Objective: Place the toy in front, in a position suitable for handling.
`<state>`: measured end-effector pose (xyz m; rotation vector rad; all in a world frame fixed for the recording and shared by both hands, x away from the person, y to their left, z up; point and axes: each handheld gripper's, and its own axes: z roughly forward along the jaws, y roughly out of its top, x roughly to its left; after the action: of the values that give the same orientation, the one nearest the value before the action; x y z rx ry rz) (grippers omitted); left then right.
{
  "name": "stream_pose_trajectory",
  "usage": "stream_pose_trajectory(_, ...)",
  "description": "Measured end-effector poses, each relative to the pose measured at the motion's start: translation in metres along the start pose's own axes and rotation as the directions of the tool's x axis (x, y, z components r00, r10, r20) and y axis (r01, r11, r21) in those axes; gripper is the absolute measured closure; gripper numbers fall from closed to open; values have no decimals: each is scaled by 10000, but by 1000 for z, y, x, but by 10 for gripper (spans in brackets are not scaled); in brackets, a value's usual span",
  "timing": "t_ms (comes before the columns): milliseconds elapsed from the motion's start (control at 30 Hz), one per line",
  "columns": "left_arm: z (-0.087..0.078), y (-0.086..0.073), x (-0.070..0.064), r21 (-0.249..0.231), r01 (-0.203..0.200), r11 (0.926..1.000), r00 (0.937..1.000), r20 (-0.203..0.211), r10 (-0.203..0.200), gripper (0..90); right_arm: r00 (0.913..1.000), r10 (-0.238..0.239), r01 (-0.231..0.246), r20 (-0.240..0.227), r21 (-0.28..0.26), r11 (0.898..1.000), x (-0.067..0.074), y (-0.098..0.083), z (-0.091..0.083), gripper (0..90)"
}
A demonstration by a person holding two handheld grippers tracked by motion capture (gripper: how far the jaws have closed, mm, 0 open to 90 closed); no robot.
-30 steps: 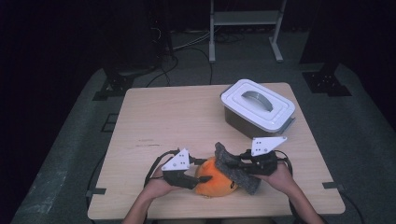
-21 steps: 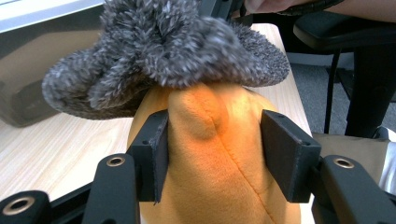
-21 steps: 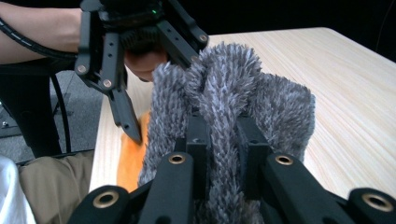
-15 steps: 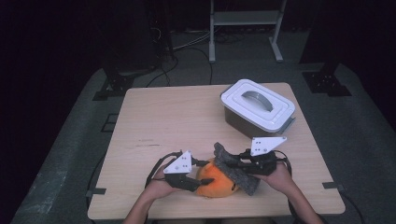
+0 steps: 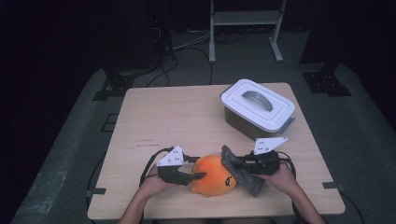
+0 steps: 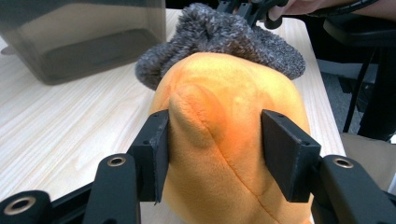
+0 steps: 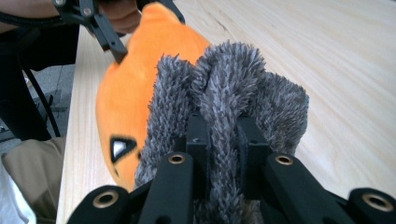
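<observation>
Near the bench's (image 5: 154,116) front edge, the left gripper (image 6: 212,154) is clamping its jaws on the orange plush (image 6: 229,140), while the right gripper (image 7: 218,140) is pinching the grey sock (image 7: 224,88) against the plush's far end.

- Wooden table (image 5: 187,116), light grain, roughly square, rounded corners, standing on a grey floor mat (image 5: 65,154).
- Mat edges fixed with dark tape tabs (image 5: 95,192) at left and right.
- Room around it is very dark; light falls mostly on the tabletop.
- Black cables (image 5: 187,51) run across the floor behind the table.
- White metal frame (image 5: 243,18) with two legs stands at the back, centre-right.
- Dark stand bases (image 5: 112,86) sit on the floor at the table's far left and far right (image 5: 327,83) corners.
- Grey lidded storage box (image 5: 258,108), white lid with handle, at the table's far right.
</observation>
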<state>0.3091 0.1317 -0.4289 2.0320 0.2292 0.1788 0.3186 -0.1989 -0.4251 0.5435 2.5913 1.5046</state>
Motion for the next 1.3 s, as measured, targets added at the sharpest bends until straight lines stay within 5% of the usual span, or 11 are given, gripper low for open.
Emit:
stream_pose_trajectory(167, -4, -6, 8, 135, 421, 9990, 9990, -180, -419, 449, 9997, 77, -85, 223, 341, 9994, -3, -4, -3, 775)
stream_pose_trajectory(333, -4, -7, 10, 151, 549, 9984, 9982, -260, -545, 447, 9988, -475, 469, -85, -655, 9968, 16, 16, -9, 776)
stream_pose_trajectory(467, -5, -7, 10, 42, 622, 9981, 9977, -283, -621, 425, 9947, -1016, 1019, -150, 211, 9946, 26, 15, 10, 775)
stream_pose_trajectory(567, -10, -6, 11, -671, 790, 9946, 9968, -85, -798, 344, 9963, -856, 856, -12, 193, 9961, 19, 12, 11, 776)
stream_pose_trajectory(633, -12, -4, 11, -717, 791, 9943, 9968, -26, -795, 319, 9973, -702, 698, 197, 217, 9973, 14, 9, 9, 775)
stream_pose_trajectory(867, -4, -4, 8, -424, 674, 9968, 9973, -257, -685, 442, 9978, -331, 319, 570, 217, 9993, 1, 4, 6, 775)
stream_pose_trajectory(1067, 1, -2, 8, -527, 1081, 9927, 9912, -710, -1117, 474, 9948, -876, 915, 517, -775, 9928, 21, 25, -6, 776)
stream_pose_trajectory(1200, 3, -2, 8, -606, 1278, 9899, 9881, -779, -1323, 457, 9851, -1661, 1661, 454, 34, 9861, 37, 28, 13, 775)
stream_pose_trajectory(1300, 2, -3, 9, -690, 1437, 9872, 9888, -294, -1460, 426, 9852, -1637, 1632, 505, 148, 9865, 32, 25, 18, 776)
